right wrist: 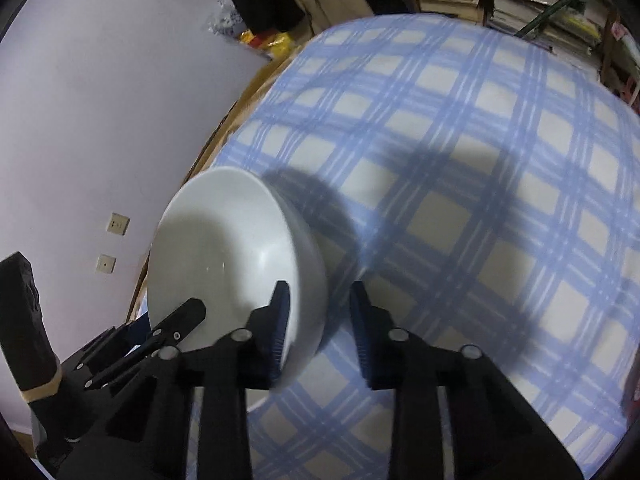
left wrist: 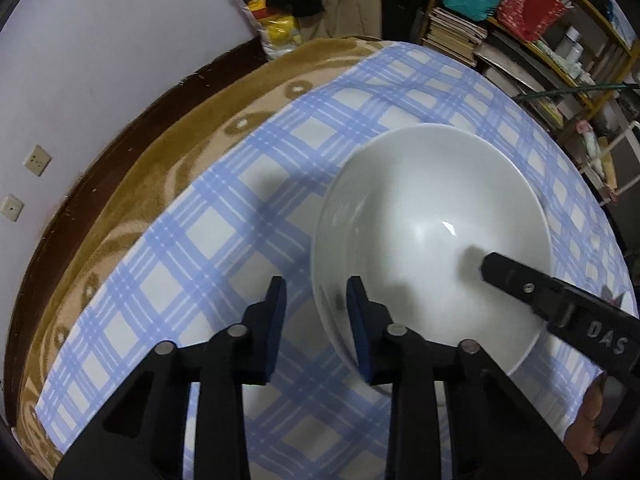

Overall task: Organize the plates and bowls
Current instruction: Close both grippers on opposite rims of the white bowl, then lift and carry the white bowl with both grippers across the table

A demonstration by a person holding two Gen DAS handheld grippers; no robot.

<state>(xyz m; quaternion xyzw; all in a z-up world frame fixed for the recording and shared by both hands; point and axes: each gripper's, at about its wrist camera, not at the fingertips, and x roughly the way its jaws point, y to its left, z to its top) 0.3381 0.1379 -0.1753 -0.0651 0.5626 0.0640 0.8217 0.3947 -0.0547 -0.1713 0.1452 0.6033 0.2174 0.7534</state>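
Backdrop: we note a pale lilac wall [left wrist: 100,60] with two sockets [left wrist: 38,160], and shelves [left wrist: 520,40] crowded with stacked books [left wrist: 452,32] and coloured boxes at the far side.

Surface: a blue-and-white checked cloth [left wrist: 240,220] lies over a brown patterned blanket [left wrist: 160,168], which shows along the edge nearer the wall.

Item 1, white bowl [left wrist: 420,220]: one deep, glossy, empty bowl stands on the checked cloth near the side where the blanket shows. From the right wrist view it appears tipped, its mouth turned toward the wall. It casts a dark round shadow on the cloth beside it.

Item 2, left gripper [left wrist: 316,292]: pointing steeply down and straddling the bowl's near-left rim. One blue pad [left wrist: 358,320] sits inside against the inner wall; the other stands outside with a strip of cloth showing between it and the bowl. The jaws are drawn in narrow, but we cannot tell whether they actually pinch the wall.

Item 3, right gripper [right wrist: 320,296]: straddling the opposite rim likewise. One pad [right wrist: 280,320] is inside the bowl and its partner is outside over the shadowed cloth. The gap is narrow here too, and we cannot tell whether the wall is clamped.

Each wrist view shows the other tool's black finger reaching in over the bowl.
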